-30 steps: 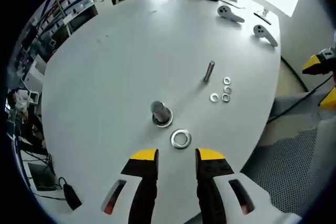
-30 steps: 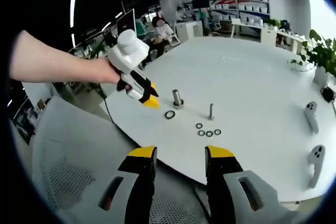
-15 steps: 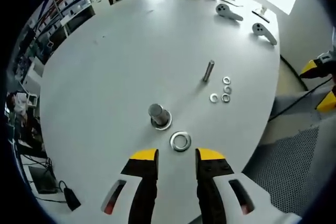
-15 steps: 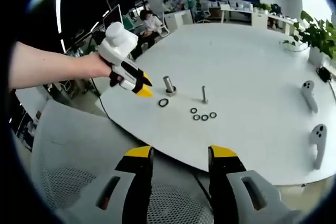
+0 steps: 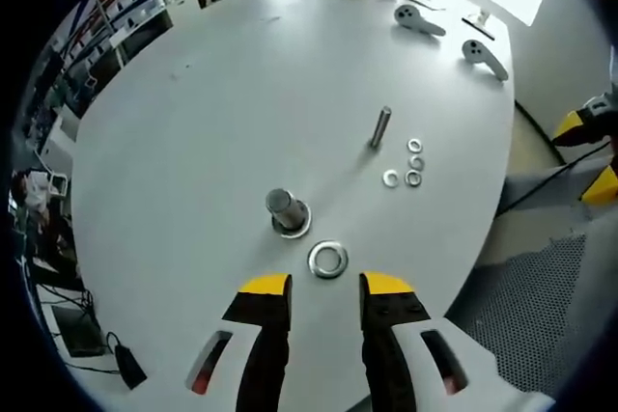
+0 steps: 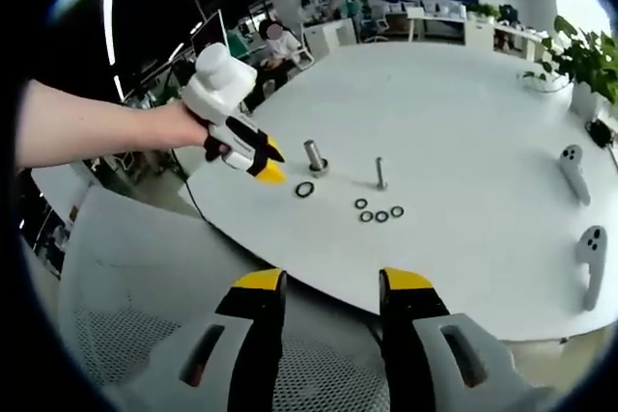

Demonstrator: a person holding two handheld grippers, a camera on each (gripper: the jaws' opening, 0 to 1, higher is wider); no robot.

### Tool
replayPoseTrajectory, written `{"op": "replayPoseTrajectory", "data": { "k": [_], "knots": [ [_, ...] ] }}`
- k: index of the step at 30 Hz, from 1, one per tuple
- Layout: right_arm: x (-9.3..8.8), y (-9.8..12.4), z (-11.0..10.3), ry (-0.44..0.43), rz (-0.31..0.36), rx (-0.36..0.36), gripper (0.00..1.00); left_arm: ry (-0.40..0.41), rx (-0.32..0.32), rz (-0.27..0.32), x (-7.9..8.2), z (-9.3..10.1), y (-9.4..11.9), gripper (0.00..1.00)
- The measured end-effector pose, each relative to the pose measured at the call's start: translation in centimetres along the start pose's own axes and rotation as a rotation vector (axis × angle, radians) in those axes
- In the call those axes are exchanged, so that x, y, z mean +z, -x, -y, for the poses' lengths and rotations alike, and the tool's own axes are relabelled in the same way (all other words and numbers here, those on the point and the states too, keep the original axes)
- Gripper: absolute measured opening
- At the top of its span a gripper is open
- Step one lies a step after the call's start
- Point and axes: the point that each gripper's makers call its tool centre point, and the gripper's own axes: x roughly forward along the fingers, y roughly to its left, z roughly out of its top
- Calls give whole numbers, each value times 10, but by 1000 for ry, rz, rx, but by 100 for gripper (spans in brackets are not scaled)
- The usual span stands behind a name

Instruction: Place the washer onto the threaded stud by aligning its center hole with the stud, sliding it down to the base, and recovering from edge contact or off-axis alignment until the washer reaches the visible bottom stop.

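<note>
In the left gripper view, the left gripper (image 5: pixel 326 288) is held above the white table (image 5: pixel 212 103) with its jaws parted by a narrow gap and nothing between them. The washer (image 5: pixel 328 260) lies flat on the table just beyond the jaw tips, its hole facing up. The thick stud (image 5: pixel 286 209) stands upright just beside it at 10 o'clock, not touching, with another washer at its base. A thin stud (image 5: pixel 380 127) stands farther off at 1 o'clock, its long axis vertical, with three small washers (image 5: pixel 406 165) near it. In the right gripper view, the right gripper (image 6: pixel 333 287) is seen empty, jaws parted, off the table edge.
</note>
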Motion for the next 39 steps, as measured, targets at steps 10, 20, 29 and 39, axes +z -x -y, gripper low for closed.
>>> {"op": "replayPoseTrajectory", "data": {
  "k": [10,20,29,39],
  "knots": [
    [1,-1,-2,-45,15,23,41,31,-10,-37,-6,7,-18,26],
    [0,-2,-2,-66,14,30,42,45,-9,-79,-3,9,-37,28],
    [3,-1,-2,-69,30,32,42,30,2,-132,-7,6,-52,30],
    [5,-2,-1,-83,39,35,42,20,-3,-165,-5,4,-57,28]
  ]
}}
